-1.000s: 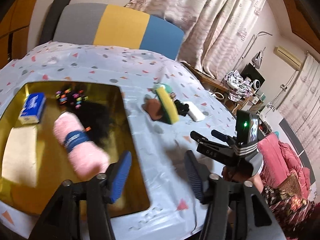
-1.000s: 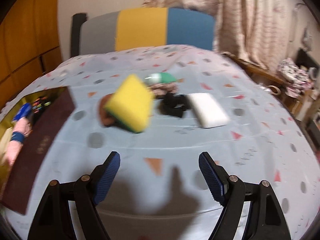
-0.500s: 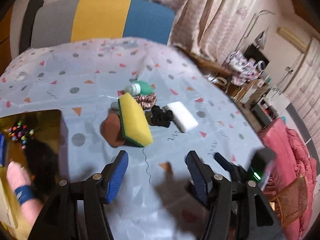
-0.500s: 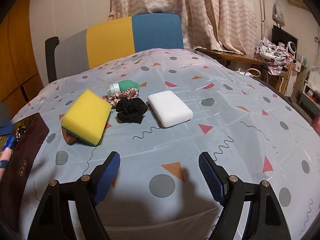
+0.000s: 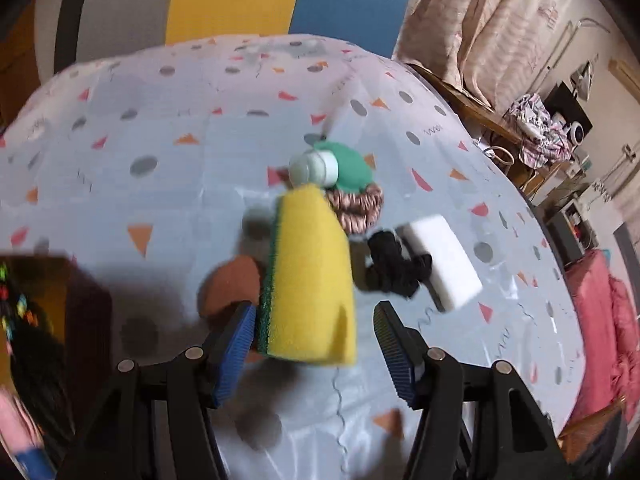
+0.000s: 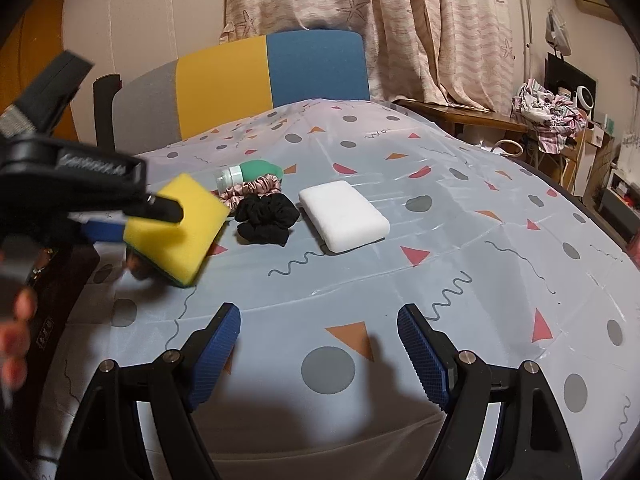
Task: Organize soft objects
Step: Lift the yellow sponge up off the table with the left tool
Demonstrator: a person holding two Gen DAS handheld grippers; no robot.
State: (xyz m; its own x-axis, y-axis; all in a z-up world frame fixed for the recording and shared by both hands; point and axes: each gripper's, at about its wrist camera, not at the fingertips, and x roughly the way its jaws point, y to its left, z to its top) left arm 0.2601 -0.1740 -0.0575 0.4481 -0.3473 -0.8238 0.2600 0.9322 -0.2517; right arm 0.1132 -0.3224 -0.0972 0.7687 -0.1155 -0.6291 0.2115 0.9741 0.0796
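Observation:
A yellow sponge with a green scouring side [image 5: 308, 280] leans tilted on a brown round pad [image 5: 228, 284] on the patterned tablecloth. My left gripper [image 5: 314, 320] is open and straddles the sponge's near end; the left pad sits close to the green side, the right pad stands apart. In the right wrist view one of its fingers [image 6: 164, 208] reaches over the same sponge [image 6: 180, 228]. Beside it lie a black scrunchie [image 6: 266, 214], a pink scrunchie [image 6: 250, 188], a green bottle [image 6: 252, 172] and a white sponge [image 6: 344, 214]. My right gripper [image 6: 320, 328] hangs open over bare cloth, holding nothing.
A gold tray [image 5: 36, 280] at the left holds dark hair items and a pink roll [image 5: 16, 428]. A grey, yellow and blue chair back [image 6: 248, 80] stands behind the table. A side table [image 6: 460, 114] and clutter lie to the right. A person's hand [image 6: 16, 332] shows at the left.
My left gripper has swung from above the gold tray rightwards and down to the yellow sponge, which now sits between its open jaws. The right gripper has levelled out and barely shifted.

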